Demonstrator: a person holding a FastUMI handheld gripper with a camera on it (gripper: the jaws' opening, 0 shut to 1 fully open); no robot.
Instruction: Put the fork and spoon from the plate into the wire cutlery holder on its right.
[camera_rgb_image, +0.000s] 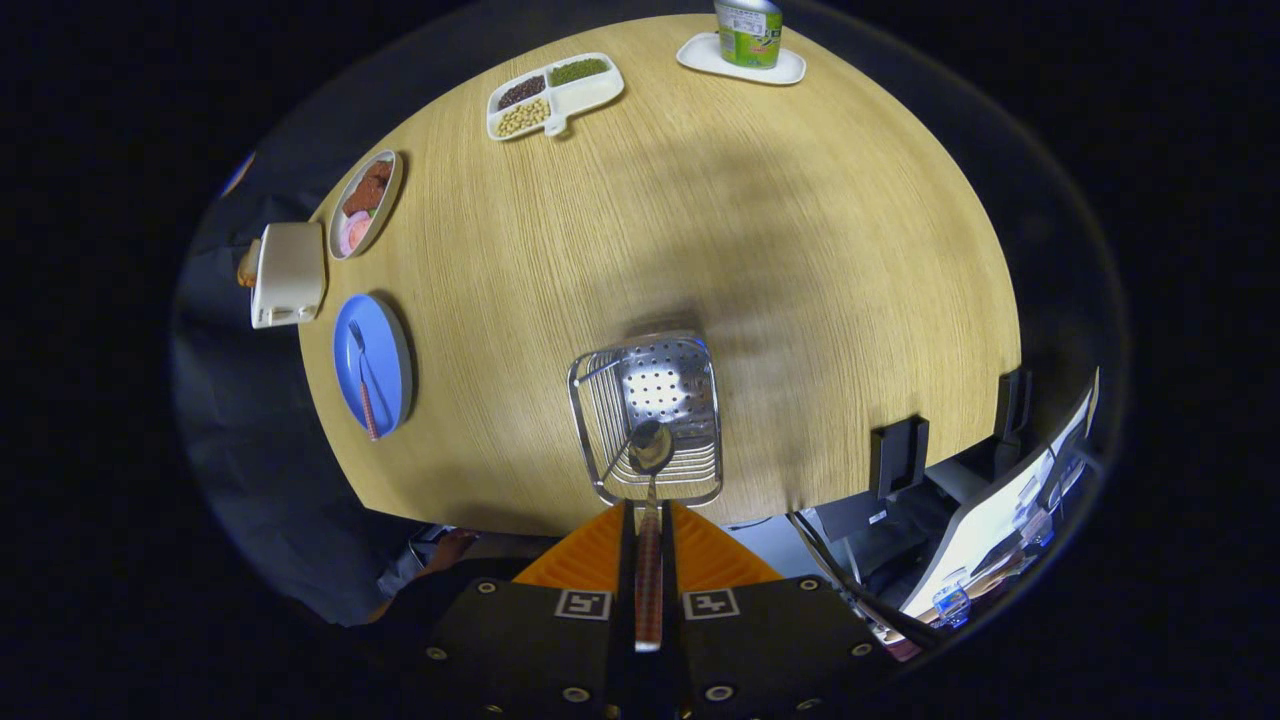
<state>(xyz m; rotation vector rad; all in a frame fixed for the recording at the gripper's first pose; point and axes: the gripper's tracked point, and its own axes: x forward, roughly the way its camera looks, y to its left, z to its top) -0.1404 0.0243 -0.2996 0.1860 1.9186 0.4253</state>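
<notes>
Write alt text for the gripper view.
The gripper, shut on a spoon, holds its bowl over the wire cutlery holder on a round wooden table. A fork lies on the blue plate to the holder's left, with food dishes beyond.

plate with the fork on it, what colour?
Blue. The plate shows best in the gripper view, with the fork lying on it.
</notes>
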